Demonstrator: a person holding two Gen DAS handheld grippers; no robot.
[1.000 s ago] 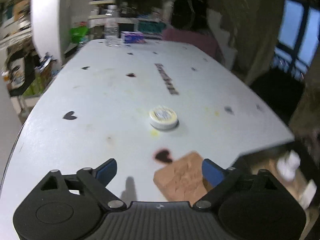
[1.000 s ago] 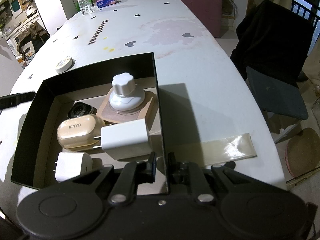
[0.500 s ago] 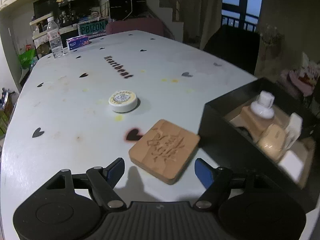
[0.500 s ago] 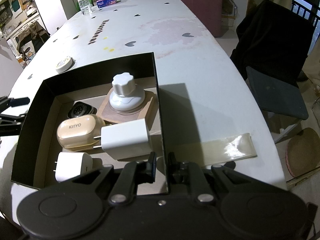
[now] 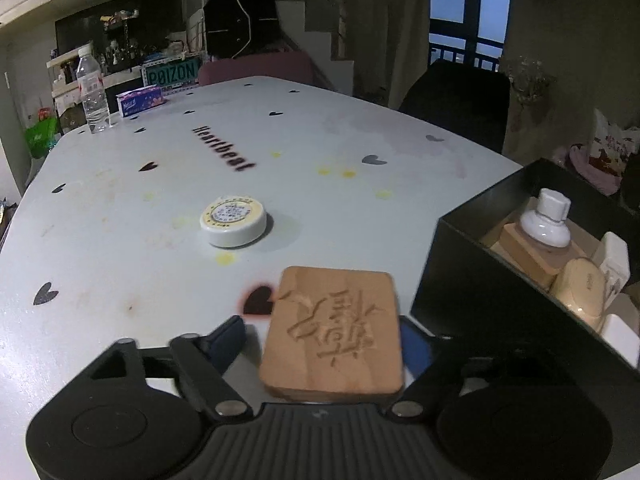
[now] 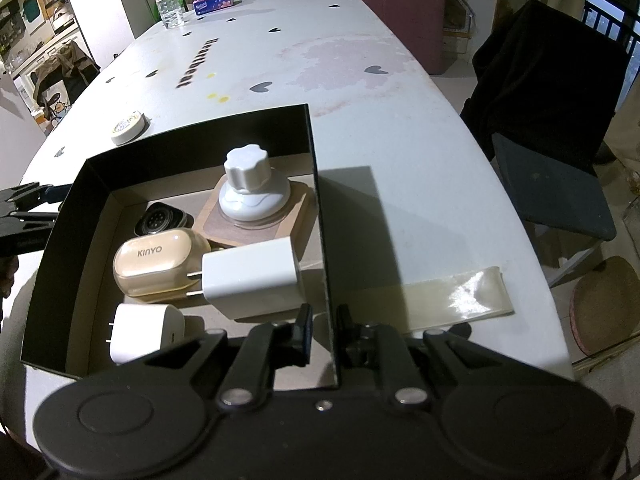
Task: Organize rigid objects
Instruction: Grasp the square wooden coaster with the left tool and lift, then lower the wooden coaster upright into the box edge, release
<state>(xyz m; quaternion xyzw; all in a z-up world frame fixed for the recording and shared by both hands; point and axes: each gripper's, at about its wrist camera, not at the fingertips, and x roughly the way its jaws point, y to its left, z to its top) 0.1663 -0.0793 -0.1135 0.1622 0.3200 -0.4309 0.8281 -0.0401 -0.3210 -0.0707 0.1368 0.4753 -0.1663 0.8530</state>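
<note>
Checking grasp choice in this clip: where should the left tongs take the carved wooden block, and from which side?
Grip the carved wooden block across its two long side edges, coming in low from its near short end. It lies flat on the table, carved face up, so only the thin sides offer opposing faces. The left tongs are open, one finger at each side, so this approach looks workable.

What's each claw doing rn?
Left claw: open, straddling the carved wooden block.
Right claw: shut on the black box wall.
</note>
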